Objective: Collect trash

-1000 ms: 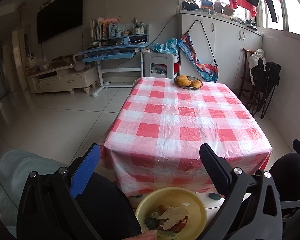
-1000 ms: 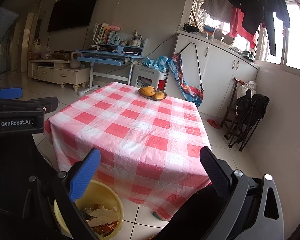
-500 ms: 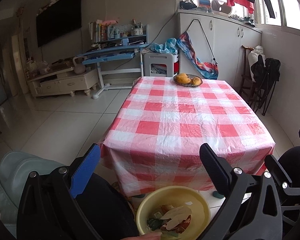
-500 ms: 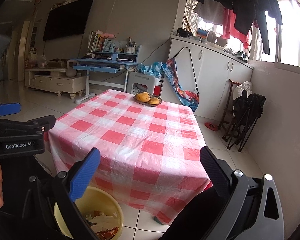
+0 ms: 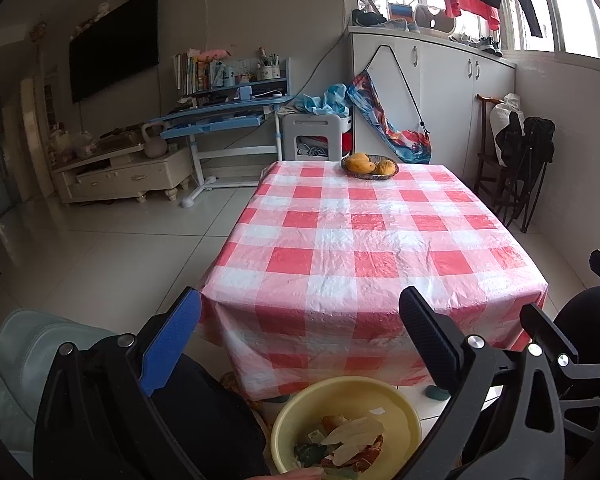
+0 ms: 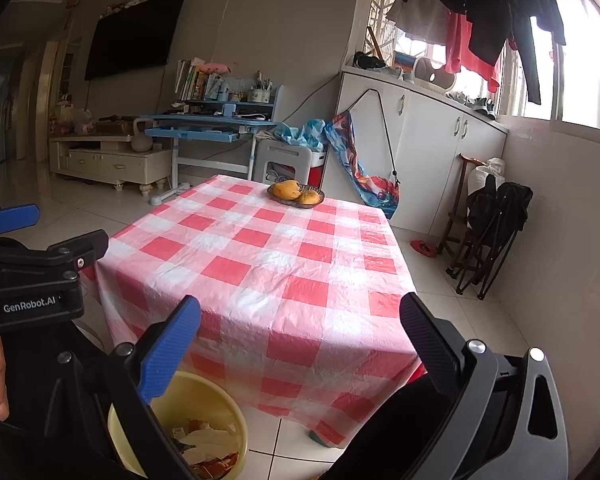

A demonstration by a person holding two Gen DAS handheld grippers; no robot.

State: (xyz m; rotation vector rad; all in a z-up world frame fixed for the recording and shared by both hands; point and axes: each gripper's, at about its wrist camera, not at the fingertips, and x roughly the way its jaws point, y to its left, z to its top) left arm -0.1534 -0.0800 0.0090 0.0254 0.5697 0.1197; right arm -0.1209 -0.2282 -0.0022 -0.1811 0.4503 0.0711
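A yellow basin (image 5: 396, 404) stands on the floor in front of the table and holds trash (image 5: 348, 442): peels, wrappers and scraps. It also shows in the right wrist view (image 6: 216, 400). My left gripper (image 5: 300, 312) is open and empty, held above the basin and facing the table. My right gripper (image 6: 300, 312) is open and empty, to the right of the left gripper (image 6: 32, 280). The table (image 5: 380, 240) has a red and white checked cloth with no trash on it that I can see.
A dark bowl of mangoes (image 5: 370, 166) sits at the table's far end. Folded black chairs (image 6: 488, 232) lean on the right wall. A blue desk (image 5: 220, 120), a white stool (image 5: 316, 136) and a TV cabinet (image 5: 120, 172) stand beyond. A pale sofa (image 5: 28, 344) is at lower left.
Both grippers have risen and pulled back slightly from the table, so it looks smaller and lower. Both stay open and empty. The basin has not moved.
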